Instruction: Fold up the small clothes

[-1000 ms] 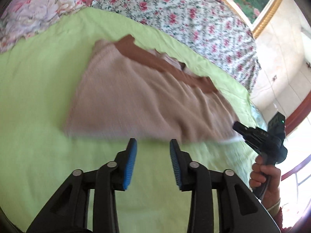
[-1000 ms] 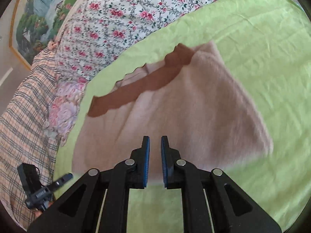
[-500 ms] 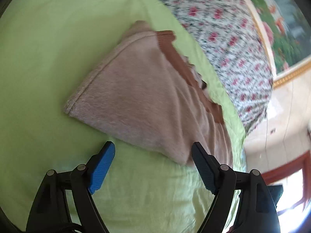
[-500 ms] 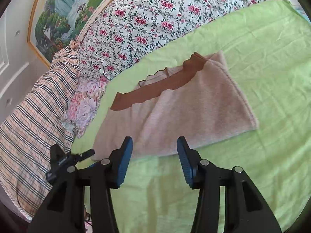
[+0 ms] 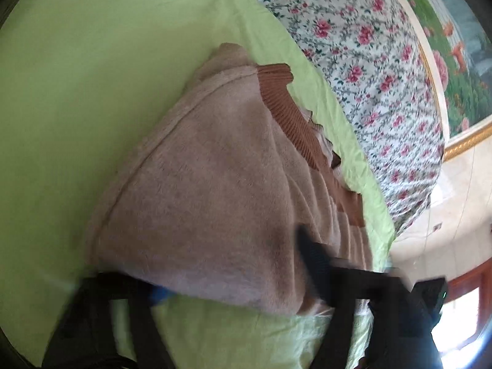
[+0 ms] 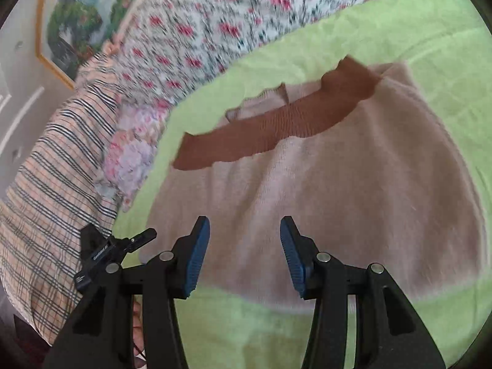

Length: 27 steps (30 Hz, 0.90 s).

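Observation:
A small pinkish-beige fleece garment point(image 5: 215, 190) with a brown ribbed band point(image 5: 295, 117) lies folded on the green sheet point(image 5: 77, 92). My left gripper point(image 5: 233, 279) is blurred, its jaws wide apart at the garment's near edge, with the cloth's corner between them. In the right wrist view the same garment point(image 6: 353, 178) lies ahead with its brown band point(image 6: 276, 129) at the far side. My right gripper point(image 6: 244, 252) is open and empty, its blue pads point(image 6: 196, 255) over the garment's near edge. The left gripper point(image 6: 120, 246) shows at the left of that view.
A floral quilt point(image 5: 363, 49) lies along the far side of the bed. A plaid blanket point(image 6: 52, 215) and a floral pillow point(image 6: 132, 160) sit at the left in the right wrist view. A framed painting point(image 5: 455, 46) hangs behind.
Both grippers opened from shut or nearly shut and moved in toward the garment. The left one now reaches its near edge; the right one hovers over it.

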Motion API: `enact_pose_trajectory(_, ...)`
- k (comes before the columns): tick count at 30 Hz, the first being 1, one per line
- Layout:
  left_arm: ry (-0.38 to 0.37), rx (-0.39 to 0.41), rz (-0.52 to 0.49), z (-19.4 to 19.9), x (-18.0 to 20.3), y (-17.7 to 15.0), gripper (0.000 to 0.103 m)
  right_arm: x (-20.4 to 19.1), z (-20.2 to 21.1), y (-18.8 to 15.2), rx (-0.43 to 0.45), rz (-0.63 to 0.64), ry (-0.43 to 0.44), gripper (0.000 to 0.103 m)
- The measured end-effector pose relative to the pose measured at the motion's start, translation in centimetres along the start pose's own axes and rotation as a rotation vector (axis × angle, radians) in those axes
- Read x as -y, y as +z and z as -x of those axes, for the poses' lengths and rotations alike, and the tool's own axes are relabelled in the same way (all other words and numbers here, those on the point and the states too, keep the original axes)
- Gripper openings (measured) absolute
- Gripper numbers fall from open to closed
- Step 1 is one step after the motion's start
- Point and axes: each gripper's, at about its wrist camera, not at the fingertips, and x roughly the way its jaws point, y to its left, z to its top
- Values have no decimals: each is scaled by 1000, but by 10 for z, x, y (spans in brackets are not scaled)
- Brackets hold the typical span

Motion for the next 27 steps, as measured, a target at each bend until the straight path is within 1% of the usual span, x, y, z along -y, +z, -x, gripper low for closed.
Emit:
enact_pose_trajectory(1,2,-26,-7,-2,-1,3,9,-1,-2,4,-16,1,-13,49)
enact_pose_trajectory(4,11,-30,-13,17,-8,10,7,3,0,9,-50,4,-75,49)
enact_pose_trajectory(7,38,-45,-29,33,-15,10,7,20,1,5,-110,-38,-147,49)
enact_pose_trajectory(9,56,-67,-56,31,-17,7,8,29,2,3,-150,-73,-160,49)
enact_pose_trajectory(10,82,-82,-70,26,-16,6,9,30,2,5,-158,-73,-162,49)
enact_pose_trajectory(11,93,-92,-65,23,-17,5,11,27,2,7,-169,-66,-173,49)
enact_pose_trajectory(12,82,-98,-51,20,-18,5,15,24,2,10,-176,-55,-179,49)
enact_pose_trajectory(13,80,-106,-35,18,-19,7,27,20,2,13,-178,-43,-180,49)
enact_pose_trajectory(14,71,-108,-22,16,-19,10,34,15,1,18,-180,-30,-173,49)
enact_pose_trajectory(15,62,-105,-15,14,-20,11,43,11,-1,21,-181,-23,-163,49)
enact_pose_trajectory(16,57,-98,-8,13,-20,14,45,7,-4,25,-181,-13,-153,49)
enact_pose_trajectory(17,59,-91,-8,11,-19,16,45,3,-9,29,-182,-1,-142,49)
enact_pose_trajectory(18,63,-76,-14,9,-18,17,41,-1,-15,33,-185,8,-137,49)
enact_pose_trajectory(20,89,-43,-39,8,-14,17,22,-9,-29,38,-193,15,-128,49)
enact_pose_trajectory(21,92,-43,-55,8,-10,17,14,-13,-36,42,-202,16,-118,49)
enact_pose_trajectory(23,129,-29,-104,10,5,18,11,-23,-48,49,-224,22,-93,49)
enact_pose_trajectory(24,149,-18,-154,13,18,18,10,-28,-52,53,-232,21,-76,49)
enact_pose_trajectory(25,167,1,-224,17,37,18,10,-31,-56,56,-241,11,-51,49)
enact_pose_trajectory(27,193,26,-372,22,77,15,10,-33,-65,65,-287,-30,33,56)
